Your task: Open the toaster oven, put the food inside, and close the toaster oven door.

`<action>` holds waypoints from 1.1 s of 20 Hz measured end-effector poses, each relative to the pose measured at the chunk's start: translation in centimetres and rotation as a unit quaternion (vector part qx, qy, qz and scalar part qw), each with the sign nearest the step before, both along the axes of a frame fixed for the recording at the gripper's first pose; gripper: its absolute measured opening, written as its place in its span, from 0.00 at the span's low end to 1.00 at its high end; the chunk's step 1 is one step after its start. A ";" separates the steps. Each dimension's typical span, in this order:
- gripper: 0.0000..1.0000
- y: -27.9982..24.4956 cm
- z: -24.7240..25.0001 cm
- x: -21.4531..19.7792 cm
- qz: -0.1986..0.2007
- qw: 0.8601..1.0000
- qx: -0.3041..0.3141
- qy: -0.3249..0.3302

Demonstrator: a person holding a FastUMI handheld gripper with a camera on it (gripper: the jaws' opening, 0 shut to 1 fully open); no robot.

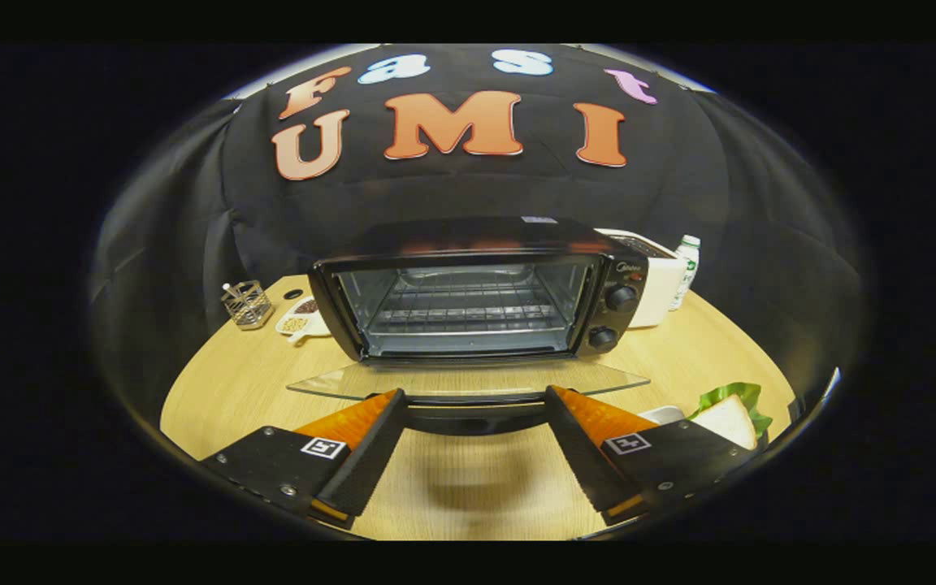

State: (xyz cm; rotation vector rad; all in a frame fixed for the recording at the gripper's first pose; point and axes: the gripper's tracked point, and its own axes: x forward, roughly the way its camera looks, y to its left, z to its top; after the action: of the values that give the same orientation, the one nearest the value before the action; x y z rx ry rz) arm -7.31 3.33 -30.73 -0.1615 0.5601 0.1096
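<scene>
Toaster oven [476, 292] sits mid-table [216, 390], door [468, 379] dropped fully open and lying flat, its dark handle [476, 404] running across betw. the fingertips. Gripper [476, 400] spread wide, holding nothing; tips sit at either end of the handle, contact w/ it cannot be judged. Assessment: opening step looks complete, next is fetching the food. Sandwich [730, 418], bread w/ green leaf, lies on a white plate [663, 413] just beside the right finger, near the table edge and well apart from the oven cavity. To do the pickup well: back off from the handle w/o lifting the door, swing right, come in low and level, close across the bread slices gently so filling isn't squeezed out, keep it flat on the way to the wire rack [464, 313]. Risk: clipping the open glass door on the way in. Containers: oven cavity holds the rack only, no food on it. Wire-mesh holder [247, 304] left of oven has a thin stick-like item inside, not identifiable. White divided dish [299, 318] beside it carries brown and pale contents in separate compartments, too small to name. White bottle [686, 270] w/ green cap stands behind right, next to a white box [653, 280]; contents not visible.
</scene>
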 end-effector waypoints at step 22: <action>1.00 -1.4 -6.0 -3.0 -0.008 0.999 0.006 0.041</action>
State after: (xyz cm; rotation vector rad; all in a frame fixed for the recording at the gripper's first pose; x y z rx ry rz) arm -10.30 1.90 -36.76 -0.1415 0.6418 0.1050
